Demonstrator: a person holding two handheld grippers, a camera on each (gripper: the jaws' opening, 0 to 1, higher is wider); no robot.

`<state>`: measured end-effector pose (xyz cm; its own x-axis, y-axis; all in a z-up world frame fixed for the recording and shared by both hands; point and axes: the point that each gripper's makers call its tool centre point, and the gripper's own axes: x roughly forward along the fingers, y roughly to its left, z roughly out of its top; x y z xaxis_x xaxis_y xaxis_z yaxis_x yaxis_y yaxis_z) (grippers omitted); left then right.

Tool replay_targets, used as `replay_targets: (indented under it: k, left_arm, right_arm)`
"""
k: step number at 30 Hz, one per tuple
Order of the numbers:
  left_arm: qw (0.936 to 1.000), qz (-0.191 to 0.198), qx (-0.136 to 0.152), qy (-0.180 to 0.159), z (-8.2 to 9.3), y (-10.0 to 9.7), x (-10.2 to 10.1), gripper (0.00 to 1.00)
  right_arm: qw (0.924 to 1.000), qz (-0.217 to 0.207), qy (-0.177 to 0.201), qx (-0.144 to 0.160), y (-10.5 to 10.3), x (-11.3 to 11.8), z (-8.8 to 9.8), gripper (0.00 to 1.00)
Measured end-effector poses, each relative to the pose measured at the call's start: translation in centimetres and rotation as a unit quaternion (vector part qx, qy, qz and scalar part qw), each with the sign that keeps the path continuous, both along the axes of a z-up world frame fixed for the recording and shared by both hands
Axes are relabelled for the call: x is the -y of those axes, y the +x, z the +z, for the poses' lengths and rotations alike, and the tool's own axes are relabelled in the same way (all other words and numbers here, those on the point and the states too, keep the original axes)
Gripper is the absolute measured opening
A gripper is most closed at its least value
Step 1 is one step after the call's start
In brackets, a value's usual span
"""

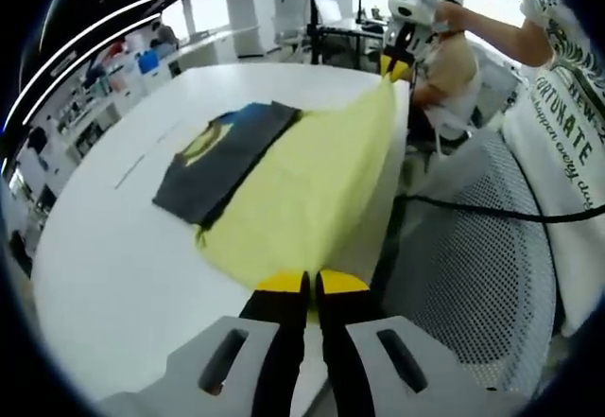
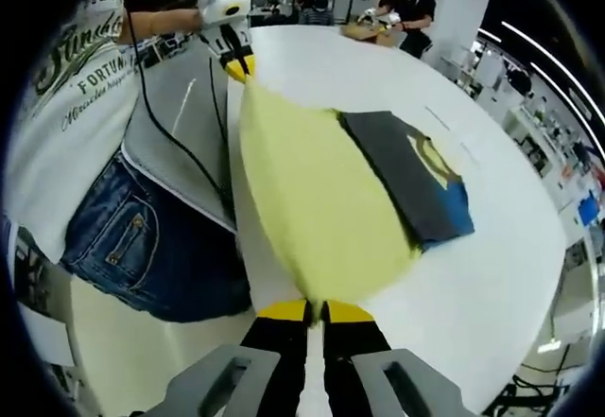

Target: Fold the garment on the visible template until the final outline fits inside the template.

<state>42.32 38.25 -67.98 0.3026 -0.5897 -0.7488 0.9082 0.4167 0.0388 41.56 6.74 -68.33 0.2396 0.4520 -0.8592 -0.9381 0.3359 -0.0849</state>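
A pale yellow garment hangs stretched above the near edge of the white table. My left gripper is shut on one end of it. My right gripper is shut on the other end; it also appears as the far gripper in the left gripper view. The left gripper likewise shows far off in the right gripper view, pinching the yellow garment. A folded dark grey garment with blue and yellow patches lies flat on the table, partly under the yellow cloth; it is the grey garment in the right view.
A person in a white printed shirt and denim shorts stands at the table's edge. A black cable runs past a mesh chair. Other people and desks sit behind the table.
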Motion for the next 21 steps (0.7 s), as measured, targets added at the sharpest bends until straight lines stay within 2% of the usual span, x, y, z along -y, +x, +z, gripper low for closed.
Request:
replay_targets:
  k: [8,14,18,21]
  left_arm:
    - [1.0000,0.004,-0.006,0.003,1.2,-0.2,0.0,0.01]
    - [0.9994,0.021,-0.025,-0.008,2.4,0.2,-0.1,0.01]
    - [0.9997,0.016,-0.021,0.001,2.7,0.5,-0.1,0.01]
    - [0.9997,0.023,-0.013,0.002,3.0,1.4,-0.2,0.01]
  right_arm:
    - [0.9999,0.011,0.000,0.003,-0.2,-0.1,1.9,0.00]
    - [0.9998,0.015,-0.001,0.009,0.0,-0.7,3.4,0.00]
    - [0.9998,0.016,-0.001,0.010,0.4,-0.9,3.7,0.00]
    - [0.9998,0.014,-0.003,0.015,1.0,-1.0,3.9,0.00]
